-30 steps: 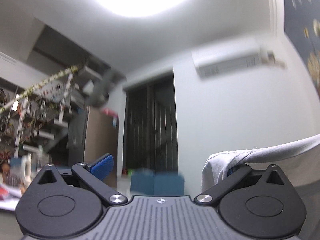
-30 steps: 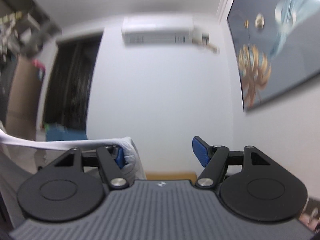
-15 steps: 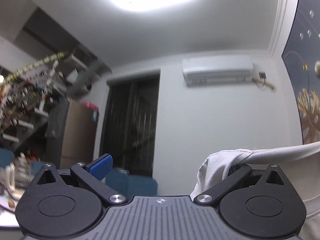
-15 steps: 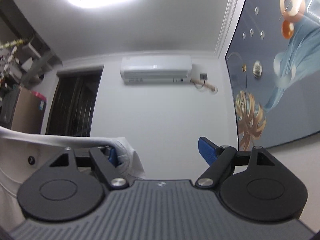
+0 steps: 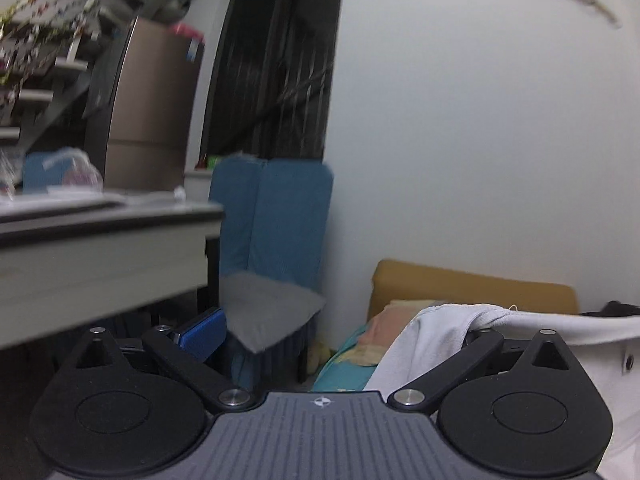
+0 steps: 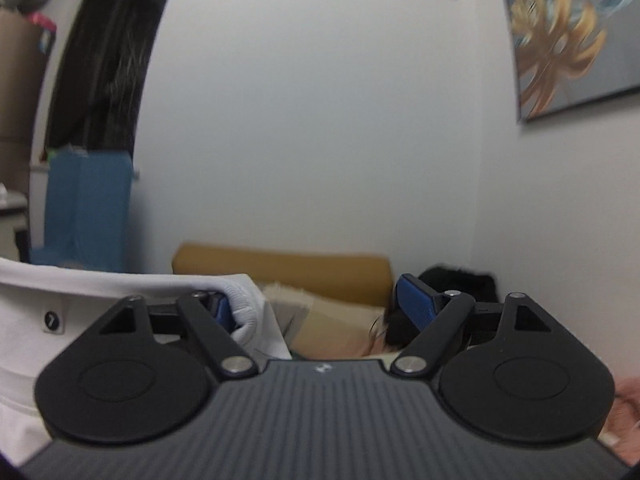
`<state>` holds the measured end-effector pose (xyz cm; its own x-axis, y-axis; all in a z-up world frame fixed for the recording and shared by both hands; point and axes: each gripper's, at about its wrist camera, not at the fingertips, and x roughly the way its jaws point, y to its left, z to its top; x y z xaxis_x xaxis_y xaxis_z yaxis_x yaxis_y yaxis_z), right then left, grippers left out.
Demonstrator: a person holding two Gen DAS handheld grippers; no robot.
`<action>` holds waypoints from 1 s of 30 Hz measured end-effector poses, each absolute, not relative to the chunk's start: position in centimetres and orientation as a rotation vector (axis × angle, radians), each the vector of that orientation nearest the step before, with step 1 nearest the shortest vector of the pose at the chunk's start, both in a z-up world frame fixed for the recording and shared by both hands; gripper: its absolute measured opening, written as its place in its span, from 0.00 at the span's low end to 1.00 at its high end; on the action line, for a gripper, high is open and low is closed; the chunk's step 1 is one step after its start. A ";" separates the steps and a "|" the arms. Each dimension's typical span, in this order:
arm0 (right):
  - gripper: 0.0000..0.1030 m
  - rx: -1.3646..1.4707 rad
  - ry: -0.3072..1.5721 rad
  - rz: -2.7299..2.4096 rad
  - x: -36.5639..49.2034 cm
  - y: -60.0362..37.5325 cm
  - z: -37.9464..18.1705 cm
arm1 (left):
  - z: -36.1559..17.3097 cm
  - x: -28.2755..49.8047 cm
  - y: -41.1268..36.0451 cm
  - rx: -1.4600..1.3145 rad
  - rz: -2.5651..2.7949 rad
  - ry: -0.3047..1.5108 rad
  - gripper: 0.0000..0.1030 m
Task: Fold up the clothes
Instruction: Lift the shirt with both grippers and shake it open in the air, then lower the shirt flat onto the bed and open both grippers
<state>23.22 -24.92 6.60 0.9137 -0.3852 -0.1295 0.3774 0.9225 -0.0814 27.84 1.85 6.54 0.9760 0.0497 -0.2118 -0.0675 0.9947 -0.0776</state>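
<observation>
A white garment (image 5: 440, 332) is stretched between my two grippers. In the left wrist view it drapes over the right-hand finger and runs off to the right; a small dark button shows on it. My left gripper (image 5: 336, 332) stands open, its bare blue left finger (image 5: 200, 334) far from the cloth. In the right wrist view the same white garment (image 6: 100, 280), with a small dark label, hangs over the left-hand finger. My right gripper (image 6: 320, 306) is open too, and its blue right finger (image 6: 416, 304) is bare. Both grippers point nearly level at the wall.
Ahead lies a mustard cushion (image 5: 472, 284) on a teal-covered surface (image 5: 344, 372), with a black garment (image 6: 456, 276) in the corner. A blue folded mat (image 5: 280, 216), a grey seat pad (image 5: 268, 304) and a cluttered desk (image 5: 100, 240) stand at left. A hand (image 6: 624, 412) shows at right.
Both views have swung down from the ceiling light to the wall and the furniture below. The white garment still hangs over one finger of each gripper. The right jaws stand slightly wider.
</observation>
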 end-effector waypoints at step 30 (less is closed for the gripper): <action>0.80 0.109 0.675 -0.008 48.2 -24.6 -13.3 | -15.3 56.0 -0.4 0.080 -0.176 0.795 1.00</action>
<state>48.22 -24.56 -13.26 0.7807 0.0281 -0.6243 0.0425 0.9943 0.0978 55.99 -0.38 -15.30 0.6867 -0.1272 -0.7157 0.1872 0.9823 0.0051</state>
